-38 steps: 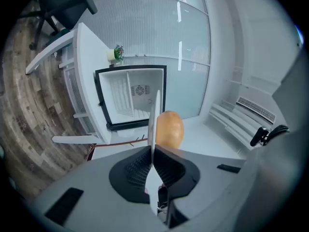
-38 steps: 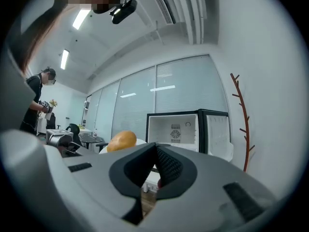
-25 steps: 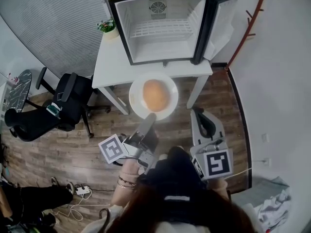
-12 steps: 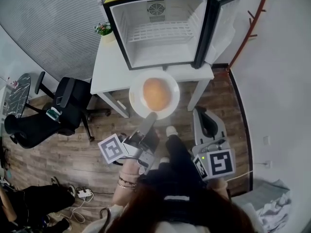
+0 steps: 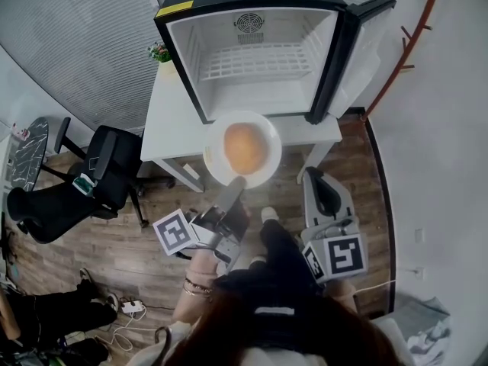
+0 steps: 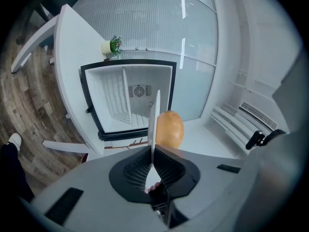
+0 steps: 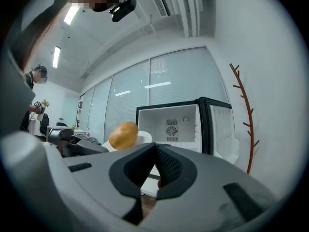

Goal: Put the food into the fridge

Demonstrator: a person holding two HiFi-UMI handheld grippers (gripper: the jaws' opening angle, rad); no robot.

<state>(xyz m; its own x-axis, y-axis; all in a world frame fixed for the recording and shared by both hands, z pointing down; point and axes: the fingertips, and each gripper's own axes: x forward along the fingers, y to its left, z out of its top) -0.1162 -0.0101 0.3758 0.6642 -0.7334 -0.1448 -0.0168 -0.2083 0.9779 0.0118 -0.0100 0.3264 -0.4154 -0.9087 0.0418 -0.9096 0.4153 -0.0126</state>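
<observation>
A round golden bread roll [image 5: 244, 147] lies on a white plate [image 5: 261, 126]. My left gripper [image 5: 232, 193] is shut on the plate's near rim and holds it level in front of the open fridge [image 5: 259, 59]. In the left gripper view the plate [image 6: 153, 122] shows edge-on between the jaws, with the roll [image 6: 169, 128] to its right and the empty fridge [image 6: 130, 100] behind. My right gripper [image 5: 313, 175] hangs to the plate's right, shut with nothing in it. In the right gripper view [image 7: 155, 146] the jaws meet, and the roll [image 7: 123, 134] and fridge [image 7: 176, 122] lie ahead.
The fridge stands on a white table [image 5: 171, 120], its door [image 5: 358, 44] swung open to the right, a wire shelf inside. A small potted plant [image 5: 158, 52] sits at the table's back left. A black office chair [image 5: 99, 174] stands to the left, a coat stand [image 7: 244, 115] to the right.
The fridge and table have grown larger and nearer in the head view. The plate with the roll now overlaps the table's front edge, just below the fridge opening. Both grippers keep their grip states.
</observation>
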